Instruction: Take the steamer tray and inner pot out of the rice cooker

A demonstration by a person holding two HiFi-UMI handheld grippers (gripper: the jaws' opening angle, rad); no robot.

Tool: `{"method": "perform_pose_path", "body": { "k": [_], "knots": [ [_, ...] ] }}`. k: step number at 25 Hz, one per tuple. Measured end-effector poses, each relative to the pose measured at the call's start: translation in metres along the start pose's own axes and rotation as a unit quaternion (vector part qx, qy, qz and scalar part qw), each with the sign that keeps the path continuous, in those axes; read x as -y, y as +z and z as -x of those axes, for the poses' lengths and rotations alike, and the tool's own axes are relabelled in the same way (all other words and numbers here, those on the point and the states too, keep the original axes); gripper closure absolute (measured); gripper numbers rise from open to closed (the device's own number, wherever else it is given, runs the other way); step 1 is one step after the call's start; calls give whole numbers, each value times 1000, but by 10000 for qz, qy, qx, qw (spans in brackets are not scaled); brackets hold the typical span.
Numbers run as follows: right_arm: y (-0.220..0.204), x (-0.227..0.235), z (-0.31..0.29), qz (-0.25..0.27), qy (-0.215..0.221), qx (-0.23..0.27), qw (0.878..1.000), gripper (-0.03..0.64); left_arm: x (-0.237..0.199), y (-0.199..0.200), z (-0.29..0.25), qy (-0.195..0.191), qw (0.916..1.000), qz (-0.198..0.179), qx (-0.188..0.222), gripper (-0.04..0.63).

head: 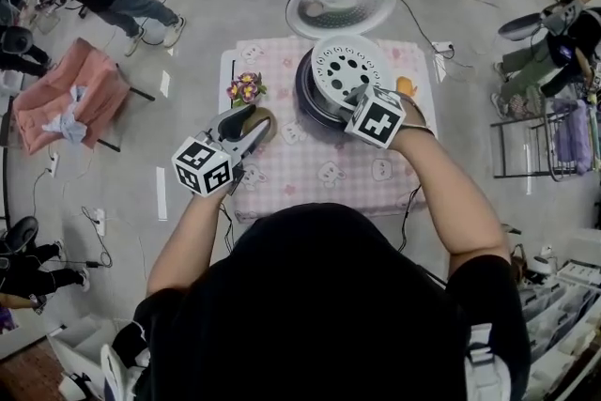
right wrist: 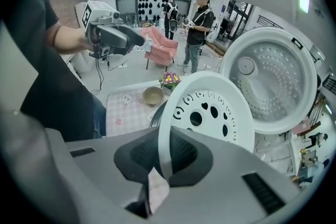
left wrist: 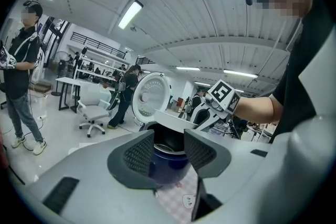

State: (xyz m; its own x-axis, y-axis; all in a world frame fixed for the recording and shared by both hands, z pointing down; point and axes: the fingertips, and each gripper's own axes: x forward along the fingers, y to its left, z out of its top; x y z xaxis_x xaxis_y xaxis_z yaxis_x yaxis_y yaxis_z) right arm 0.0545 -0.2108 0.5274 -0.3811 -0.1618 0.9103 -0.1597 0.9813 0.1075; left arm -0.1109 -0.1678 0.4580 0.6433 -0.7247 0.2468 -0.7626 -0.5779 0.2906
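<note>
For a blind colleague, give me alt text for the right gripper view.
The right gripper is shut on the rim of the white perforated steamer tray, tilted before the rice cooker's open lid. The left gripper hangs at upper left.

The steamer tray [right wrist: 210,107] was white, pierced with round and heart-shaped holes. The rice cooker [left wrist: 168,162] had a dark blue body and a white lid [head: 340,3], its inner face dotted with dimples. The tablecloth [head: 319,174] was pink-and-white check, printed with small cartoon animal faces. The flowers [head: 246,88] were purple and yellow, the bowl [right wrist: 153,95] tan. The left gripper [left wrist: 168,152] and right gripper [right wrist: 164,157] were grey with dark cross-hatched pads [left wrist: 137,157]; the cube [head: 379,120] on each was white with black square markers.
</note>
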Motion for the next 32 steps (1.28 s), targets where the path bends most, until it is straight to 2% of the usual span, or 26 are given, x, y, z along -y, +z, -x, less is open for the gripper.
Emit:
{"method": "perform_pose_path", "body": {
  "k": [11,27,32],
  "knots": [
    [-43,7,20,-542,-410,-112,9976,586,20,-7,-20,-443,9988,-112,-155,399],
    [-142,7,54,-1294,-991,-387,9859,586,67,-18,-68,-1028,9935,-263,-416,399],
    [-173,1,56,-1506,-990,-453,9826,586,85,-22,-83,-1167,9913,-305,-520,399]
  ]
}}
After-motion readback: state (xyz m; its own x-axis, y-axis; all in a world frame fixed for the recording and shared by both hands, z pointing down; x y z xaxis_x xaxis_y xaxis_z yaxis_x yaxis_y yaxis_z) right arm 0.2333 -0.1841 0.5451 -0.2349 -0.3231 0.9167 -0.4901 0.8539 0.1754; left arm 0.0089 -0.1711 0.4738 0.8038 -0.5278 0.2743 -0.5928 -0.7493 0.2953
